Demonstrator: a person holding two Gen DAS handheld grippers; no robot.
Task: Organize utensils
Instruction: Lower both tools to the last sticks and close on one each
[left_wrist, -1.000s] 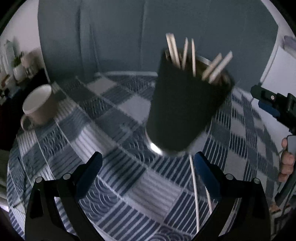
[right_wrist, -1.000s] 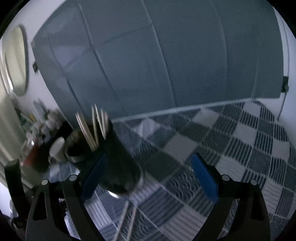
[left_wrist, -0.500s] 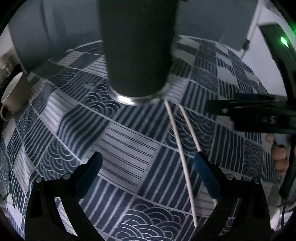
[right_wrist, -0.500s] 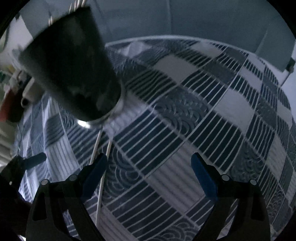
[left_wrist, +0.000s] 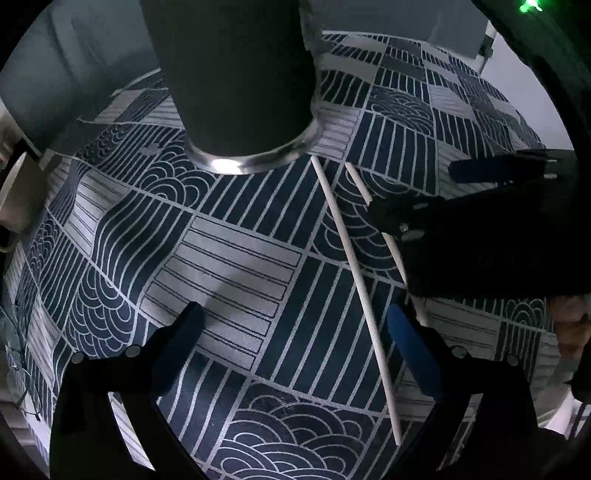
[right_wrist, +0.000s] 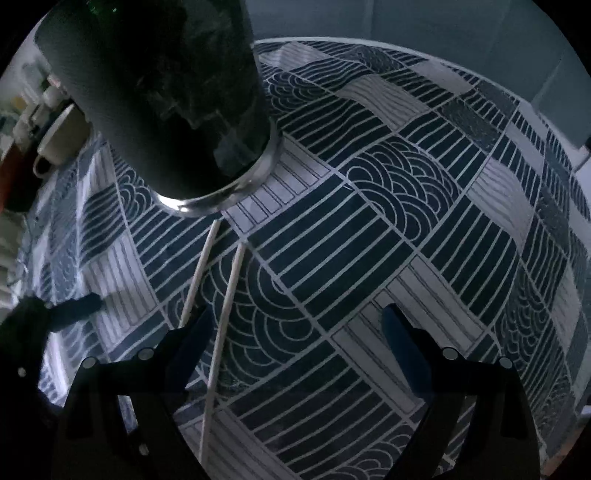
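Note:
A dark tumbler with a metal base (left_wrist: 236, 81) stands on the patterned tablecloth (left_wrist: 229, 266); it also shows in the right wrist view (right_wrist: 166, 96). Its top is out of view. Two pale chopsticks lie on the cloth just in front of it: one (left_wrist: 354, 266) and another (left_wrist: 360, 184) partly hidden under the right gripper (left_wrist: 424, 192). In the right wrist view both chopsticks (right_wrist: 225, 314) run toward the left finger. My left gripper (left_wrist: 295, 325) is open and empty above the cloth. My right gripper (right_wrist: 299, 325) is open and empty, low over the chopsticks.
A white mug (right_wrist: 59, 136) stands at the far left of the table, also at the left edge of the left wrist view (left_wrist: 14, 195). Small items sit beyond it. A grey wall lies behind the table.
Both grippers have tilted down and moved closer to the cloth and the tumbler's base. The right gripper has come in over the two chopsticks.

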